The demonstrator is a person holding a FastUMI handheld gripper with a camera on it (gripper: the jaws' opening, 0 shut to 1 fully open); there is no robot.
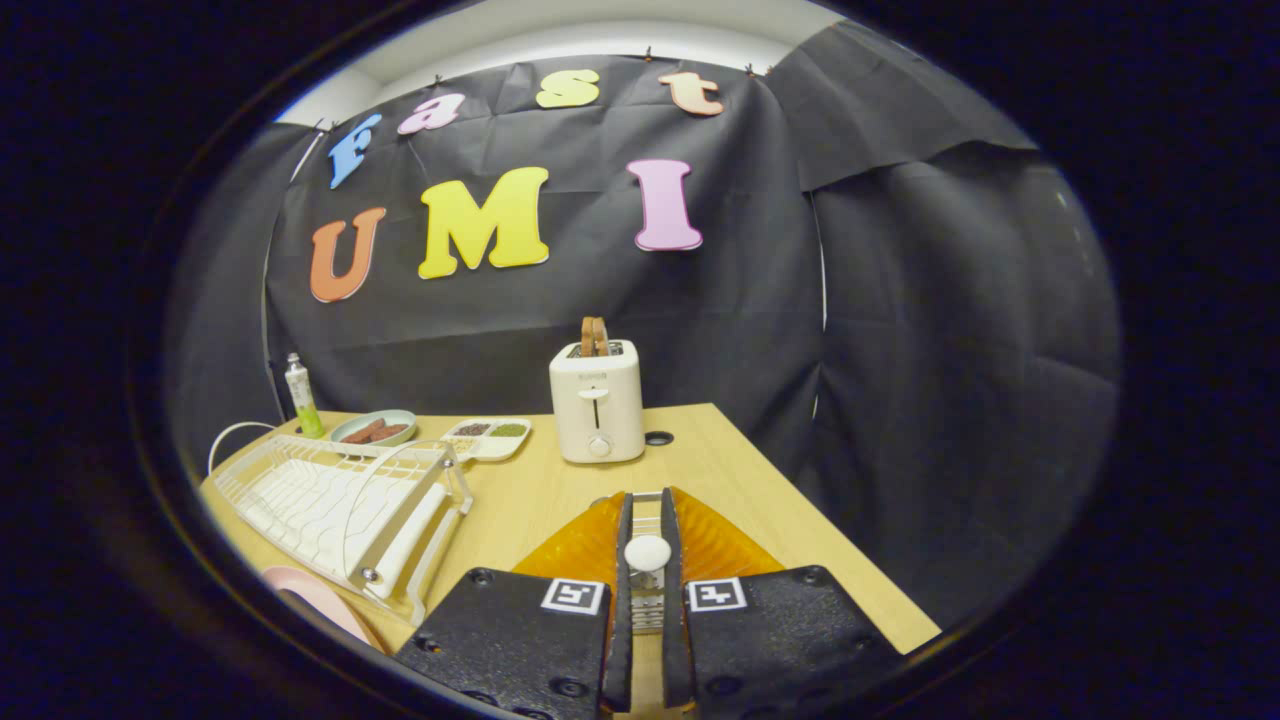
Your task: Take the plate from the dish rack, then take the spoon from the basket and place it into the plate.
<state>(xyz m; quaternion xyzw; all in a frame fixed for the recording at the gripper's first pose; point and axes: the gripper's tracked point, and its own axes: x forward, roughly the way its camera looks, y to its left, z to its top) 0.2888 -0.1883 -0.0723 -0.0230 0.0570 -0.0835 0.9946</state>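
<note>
Gripper (647, 545): fingers are closing on the spoon (647, 553), pressing it from both sides above the plate (700, 545).
Plate: amber, ribbed, lying on the table (760, 490) under the fingers.
Dish rack (340, 505): white, sitting beside the fingers at the table's near corner.
Toaster (597, 412): standing upright beyond the fingers, a slice sticking out.
Dishes (375, 428): lying beyond the rack, near a small bottle (301, 395).

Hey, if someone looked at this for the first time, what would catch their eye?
Probably the orange basket right at the gripper, whose jaws are nearly closed around a white spoon. Beyond it a toaster with bread in the slot stands mid-table, and a white dish rack sits beside the basket.
</note>
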